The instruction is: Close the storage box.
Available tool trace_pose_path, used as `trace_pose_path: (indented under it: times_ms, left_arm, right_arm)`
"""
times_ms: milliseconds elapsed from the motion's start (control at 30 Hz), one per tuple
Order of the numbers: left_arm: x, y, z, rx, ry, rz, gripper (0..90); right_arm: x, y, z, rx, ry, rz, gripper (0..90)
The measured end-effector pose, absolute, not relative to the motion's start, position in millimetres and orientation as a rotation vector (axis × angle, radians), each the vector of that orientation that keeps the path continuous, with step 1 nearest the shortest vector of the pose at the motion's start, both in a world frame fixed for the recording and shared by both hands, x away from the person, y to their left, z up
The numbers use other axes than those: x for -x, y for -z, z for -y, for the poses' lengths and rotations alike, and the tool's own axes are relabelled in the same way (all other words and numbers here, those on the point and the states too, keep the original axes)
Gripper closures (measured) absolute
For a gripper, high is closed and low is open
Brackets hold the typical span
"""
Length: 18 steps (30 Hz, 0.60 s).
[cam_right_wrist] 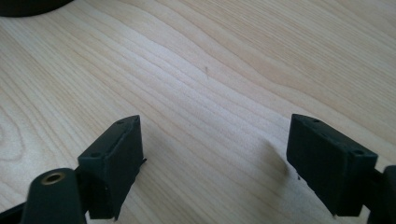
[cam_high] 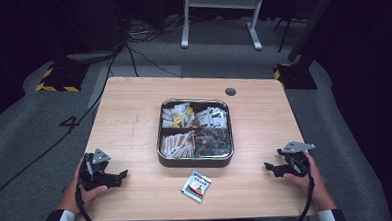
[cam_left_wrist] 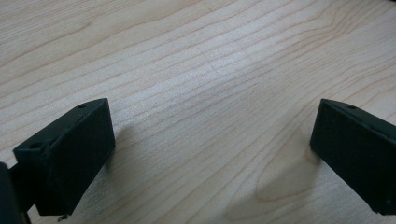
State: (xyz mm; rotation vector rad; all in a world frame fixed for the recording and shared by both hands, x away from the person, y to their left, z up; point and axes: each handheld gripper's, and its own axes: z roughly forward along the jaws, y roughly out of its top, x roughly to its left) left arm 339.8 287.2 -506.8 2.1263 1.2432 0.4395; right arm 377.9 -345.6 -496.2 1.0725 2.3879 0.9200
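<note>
Since both the left tongs (cam_high: 118,177) and the right tongs (cam_high: 272,168) rest wide open and empty on the tabletop (cam_high: 134,113), we judge it best to approach the loose packet (cam_high: 196,186), lying just before the tray (cam_high: 196,161), low and flat.

The high view is soft and low in detail: the wooden table (cam_high: 134,118) is evenly lit from above while the room around it falls to near black. In both gripper views the wood grain is bright and sharp, with pale sheen mid-frame. The black fingers (cam_left_wrist: 70,158) are slightly blurred and cast soft shadows.
</note>
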Motion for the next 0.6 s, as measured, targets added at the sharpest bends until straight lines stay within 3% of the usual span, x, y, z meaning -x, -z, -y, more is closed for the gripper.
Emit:
trace_pose_path:
  times_ms: [600]
  left_arm:
    - [-340,507,-287,-2.131,-0.435,-1.235,0.1]
  right_arm:
    - [-368,504,358,-1.166,-1.004,-2.302,15.5]
